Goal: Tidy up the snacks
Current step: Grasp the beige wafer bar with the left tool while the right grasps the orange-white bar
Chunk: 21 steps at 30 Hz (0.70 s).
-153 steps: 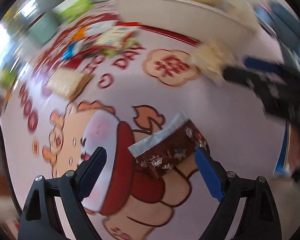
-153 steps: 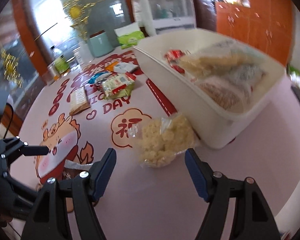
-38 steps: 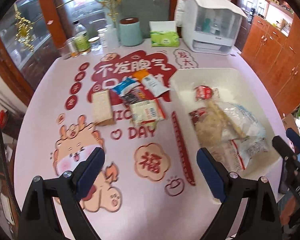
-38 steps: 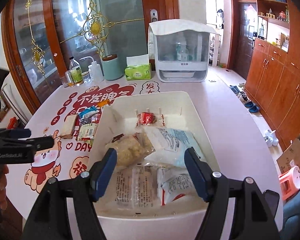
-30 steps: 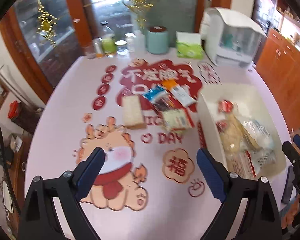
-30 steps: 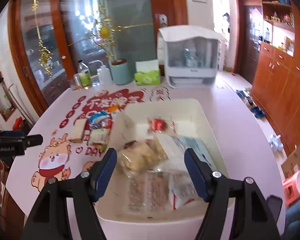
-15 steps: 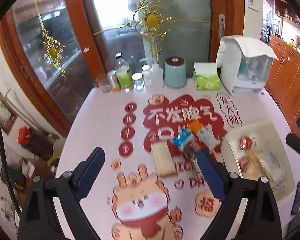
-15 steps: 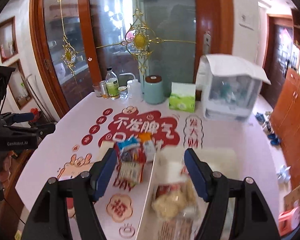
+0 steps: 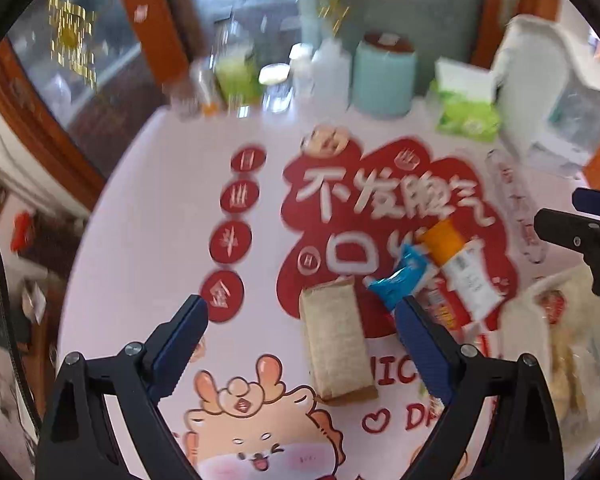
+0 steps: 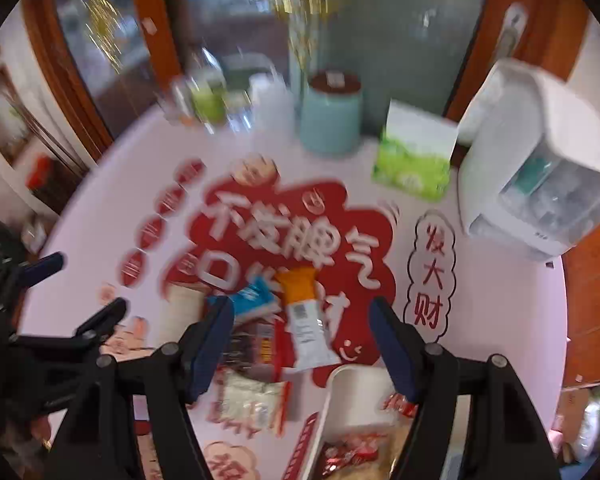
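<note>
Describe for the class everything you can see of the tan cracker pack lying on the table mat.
The cracker pack is a long rectangular packet in clear-looking wrap, showing pale tan, grainy contents. It lies flat and unopened on the printed mat, lengthwise away from the camera, its far end on the red patch. A blue packet lies just beside its far right corner; contact is unclear. It sits between the left tongs, which do not touch it.

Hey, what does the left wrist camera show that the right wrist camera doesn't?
Only the left wrist view shows the cartoon dragon printed on the table mat and the whole tan cracker pack.

Only the right wrist view shows the rice snack bag and the red-wrapped snacks inside the white bin.

Both show the orange-and-white packet, the blue packet, the green tissue pack and the teal canister.
</note>
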Tool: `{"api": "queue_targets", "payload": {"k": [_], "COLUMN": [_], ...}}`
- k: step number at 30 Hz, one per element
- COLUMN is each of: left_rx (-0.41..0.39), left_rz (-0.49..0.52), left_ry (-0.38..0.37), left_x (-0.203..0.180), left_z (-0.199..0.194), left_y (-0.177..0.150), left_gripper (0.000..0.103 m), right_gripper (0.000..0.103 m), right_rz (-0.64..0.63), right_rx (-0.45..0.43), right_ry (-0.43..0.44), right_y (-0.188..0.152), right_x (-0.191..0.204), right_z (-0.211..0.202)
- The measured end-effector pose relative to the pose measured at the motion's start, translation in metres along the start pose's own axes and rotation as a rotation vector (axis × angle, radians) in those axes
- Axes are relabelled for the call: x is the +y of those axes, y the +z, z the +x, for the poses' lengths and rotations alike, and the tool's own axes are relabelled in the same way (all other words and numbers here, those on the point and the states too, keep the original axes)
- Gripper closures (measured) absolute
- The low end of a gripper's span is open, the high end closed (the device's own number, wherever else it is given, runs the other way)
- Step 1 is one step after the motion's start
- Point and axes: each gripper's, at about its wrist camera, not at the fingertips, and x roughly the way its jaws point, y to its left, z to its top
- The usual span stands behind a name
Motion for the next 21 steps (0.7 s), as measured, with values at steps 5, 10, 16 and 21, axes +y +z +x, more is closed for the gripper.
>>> {"api": "queue_targets", "payload": {"k": [5, 10, 16, 21], "left_rx": [0.129, 0.195, 0.228, 0.235], "left_rz": [-0.083, -0.113, -0.126, -0.143], "left_ry": [-0.018, -0.026, -0.021, -0.056], "left_x": [0.004, 0.004, 0.001, -0.001], "left_z": [0.065, 0.098, 0.116, 0.118], "left_y": [-0.019, -0.033, -0.040, -0.041], "left_gripper": [0.009, 0.009, 0.009, 0.012], "right_gripper": [0.033, 0.035, 0.044, 0.054], "right_rz": [-0.013, 0.005, 0.011, 0.042], "right_rx": [0.199, 0.328, 0.439, 0.492], "right_ry": [-0.012, -0.014, 0.005, 0.032], "right_y": [0.008, 0.002, -0.005, -0.010], "right_x": [-0.003, -0.006, -0.004, -0.002], "right_z": [0.086, 0.136, 0.171, 0.188]}}
